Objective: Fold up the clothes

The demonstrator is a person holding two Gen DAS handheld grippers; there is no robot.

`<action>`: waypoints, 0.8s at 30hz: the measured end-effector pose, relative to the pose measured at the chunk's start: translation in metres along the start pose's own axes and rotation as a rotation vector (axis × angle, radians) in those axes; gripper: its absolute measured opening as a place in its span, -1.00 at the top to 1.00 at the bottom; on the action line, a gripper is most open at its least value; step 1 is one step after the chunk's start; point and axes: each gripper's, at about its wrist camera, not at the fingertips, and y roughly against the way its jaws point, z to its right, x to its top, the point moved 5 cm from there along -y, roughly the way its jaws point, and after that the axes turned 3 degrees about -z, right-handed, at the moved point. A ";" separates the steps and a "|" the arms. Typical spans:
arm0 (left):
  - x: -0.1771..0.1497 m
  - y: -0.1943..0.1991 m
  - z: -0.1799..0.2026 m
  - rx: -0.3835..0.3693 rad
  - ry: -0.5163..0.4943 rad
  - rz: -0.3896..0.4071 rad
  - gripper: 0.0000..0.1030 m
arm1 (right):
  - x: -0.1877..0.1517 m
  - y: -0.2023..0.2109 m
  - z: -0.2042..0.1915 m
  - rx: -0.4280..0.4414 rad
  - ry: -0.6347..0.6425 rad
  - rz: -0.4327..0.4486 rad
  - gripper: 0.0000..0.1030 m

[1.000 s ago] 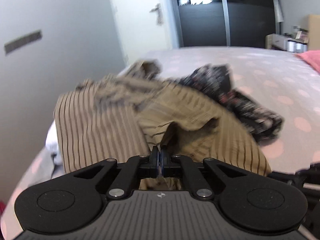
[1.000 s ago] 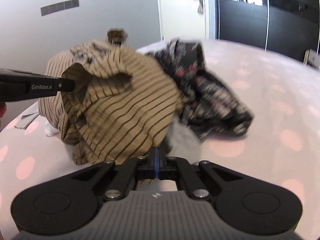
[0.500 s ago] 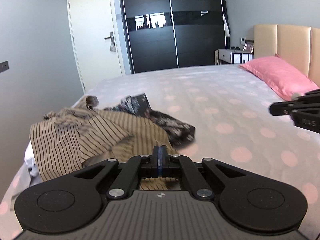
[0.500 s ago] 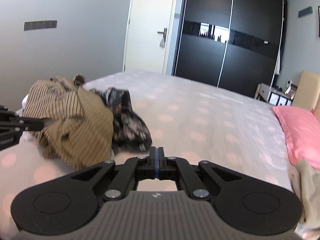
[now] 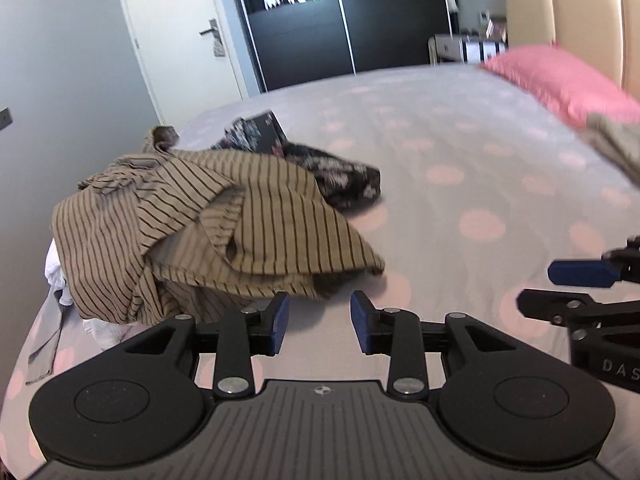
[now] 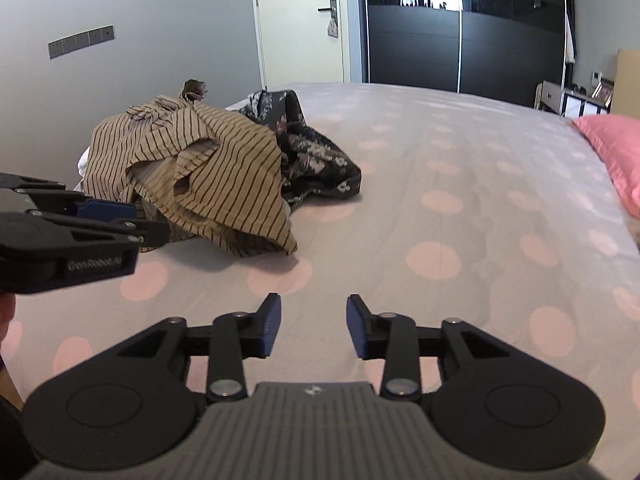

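Observation:
A crumpled tan shirt with dark stripes [image 5: 224, 232] [image 6: 208, 172] lies at the left of the bed, partly over a dark floral garment [image 5: 340, 176] [image 6: 312, 160]. My left gripper [image 5: 319, 312] hovers just in front of the shirt's near hem. Its jaws are opening and nothing is between them. My right gripper [image 6: 313, 312] hangs over bare sheet to the right of the pile, jaws opening and empty as well. In the left wrist view the right gripper [image 5: 538, 288] enters from the right edge. In the right wrist view the left gripper [image 6: 152, 220] enters from the left.
The bed [image 5: 460, 152] has a grey sheet with pink dots. A pink pillow [image 5: 560, 76] [image 6: 612, 144] and a beige cloth [image 5: 616, 144] lie at the right. White fabric [image 5: 56, 272] pokes out under the shirt at the bed's left edge. Wall, door and dark wardrobe stand behind.
Both grippers were shut with the striped shirt close before them; they have drawn back from the pile and now stand open. The shirt lies loose on the bed.

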 end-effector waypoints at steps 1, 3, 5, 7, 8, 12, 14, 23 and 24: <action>0.000 -0.004 0.001 0.007 -0.004 -0.008 0.38 | -0.002 -0.005 -0.001 0.006 -0.002 -0.008 0.15; 0.000 -0.013 -0.002 0.014 0.002 -0.023 0.24 | -0.004 -0.015 -0.002 0.017 0.000 -0.019 0.04; 0.001 -0.022 -0.009 0.027 0.019 -0.035 0.09 | -0.006 -0.026 -0.003 0.026 0.016 -0.025 -0.06; 0.003 -0.032 -0.017 0.039 0.024 -0.047 0.05 | -0.007 -0.038 -0.003 0.033 0.035 -0.032 -0.12; 0.004 -0.036 -0.021 0.046 0.022 -0.051 0.04 | -0.006 -0.044 -0.003 0.036 0.037 -0.038 -0.15; 0.003 -0.055 -0.043 0.083 0.025 -0.056 -0.12 | 0.005 -0.076 -0.007 0.069 0.038 -0.058 -0.19; 0.002 -0.065 -0.056 0.088 0.062 -0.069 -0.13 | 0.011 -0.093 -0.011 0.087 0.040 -0.066 -0.20; 0.012 -0.106 -0.101 0.079 0.238 -0.057 -0.13 | 0.043 -0.162 -0.042 0.077 0.189 -0.042 -0.33; 0.012 -0.108 -0.104 0.063 0.268 -0.055 -0.13 | 0.045 -0.168 -0.044 0.066 0.200 -0.037 -0.32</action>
